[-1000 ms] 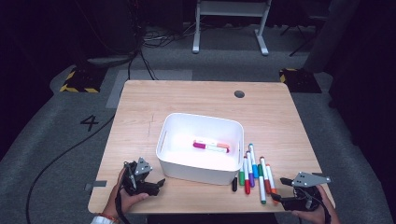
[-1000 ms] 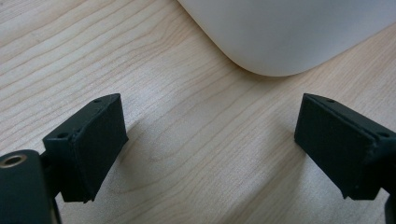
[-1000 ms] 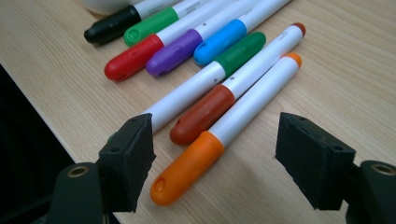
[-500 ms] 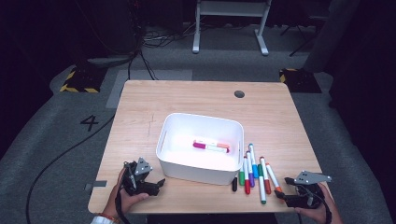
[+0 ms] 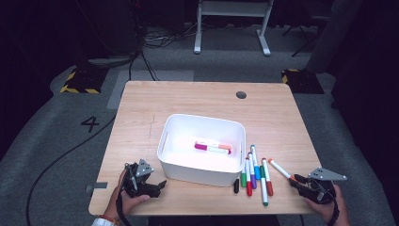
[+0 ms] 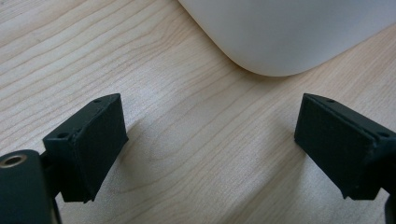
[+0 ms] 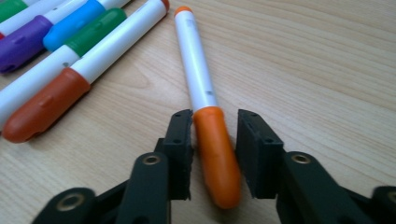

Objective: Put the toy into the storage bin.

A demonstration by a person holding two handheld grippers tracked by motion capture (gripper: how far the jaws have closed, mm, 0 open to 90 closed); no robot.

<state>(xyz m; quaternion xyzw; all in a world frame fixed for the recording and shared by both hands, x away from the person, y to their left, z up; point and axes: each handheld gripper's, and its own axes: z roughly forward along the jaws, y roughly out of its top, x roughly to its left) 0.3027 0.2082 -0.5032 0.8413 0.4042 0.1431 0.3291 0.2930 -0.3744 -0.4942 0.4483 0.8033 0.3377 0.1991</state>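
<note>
The right tool (image 7: 214, 154) brackets the orange marker's (image 7: 201, 98) cap with narrowed jaws, the marker lying flat on the table (image 5: 197, 103), while the left tool (image 6: 210, 149) rests wide apart beside the white bin (image 5: 171, 136).

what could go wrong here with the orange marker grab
1. The right tongs straddle only the cap of the orange marker, with small gaps on both sides; gripped that far from its middle, the long body may droop or swing when lifted.
2. The red marker lies close beside it, so a sideways drag might knock the row.
3. Lifted too low, it may clip the white bin rim.
</note>
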